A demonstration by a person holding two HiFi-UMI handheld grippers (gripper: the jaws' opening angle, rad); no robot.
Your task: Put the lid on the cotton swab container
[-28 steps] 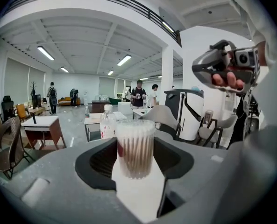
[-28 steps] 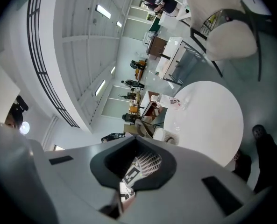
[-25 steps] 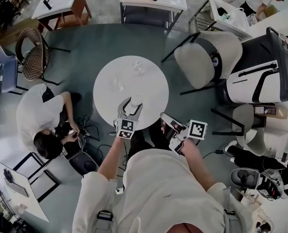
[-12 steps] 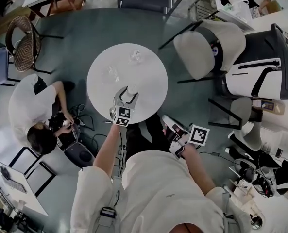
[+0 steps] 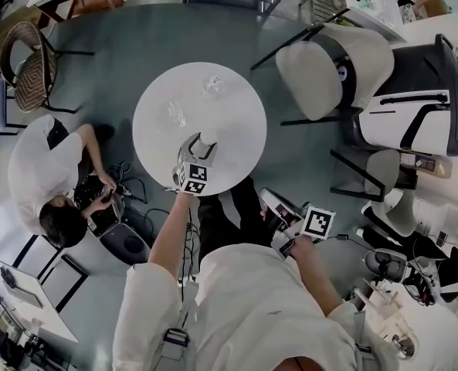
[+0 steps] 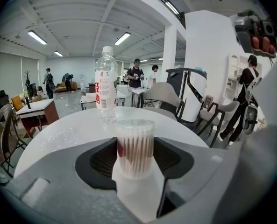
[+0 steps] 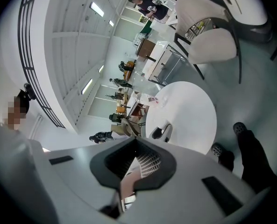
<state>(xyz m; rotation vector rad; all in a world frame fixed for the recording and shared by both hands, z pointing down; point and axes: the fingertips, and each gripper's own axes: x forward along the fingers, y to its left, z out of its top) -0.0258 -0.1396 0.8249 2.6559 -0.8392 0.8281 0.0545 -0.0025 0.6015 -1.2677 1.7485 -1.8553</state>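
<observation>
The cotton swab container [image 6: 135, 148] is a small clear tube full of swabs, and it stands upright near the front edge of the round white table [image 5: 236, 130]. My left gripper [image 6: 135, 158] is shut on it, with one dark pad on each side. From the head view the container [image 5: 207, 137] shows at the tips of the left gripper [image 5: 201, 146]. Its top is a clear band, and I cannot tell whether that is a lid. My right gripper [image 5: 266, 198] hangs off the table, over the person's lap. In its own view the right gripper [image 7: 136, 157] is shut with nothing in it.
A water bottle [image 6: 105, 85] stands at the table's far side, also in the head view [image 5: 213, 86]. A crumpled clear piece [image 5: 174, 116] lies left of centre. A white chair [image 5: 333, 68] stands to the right and a person [image 5: 47, 184] crouches on the floor to the left.
The head view has drifted, so the table sits a little higher and further left. The left gripper still holds the container near the front edge. The right gripper stays shut by the lap.
</observation>
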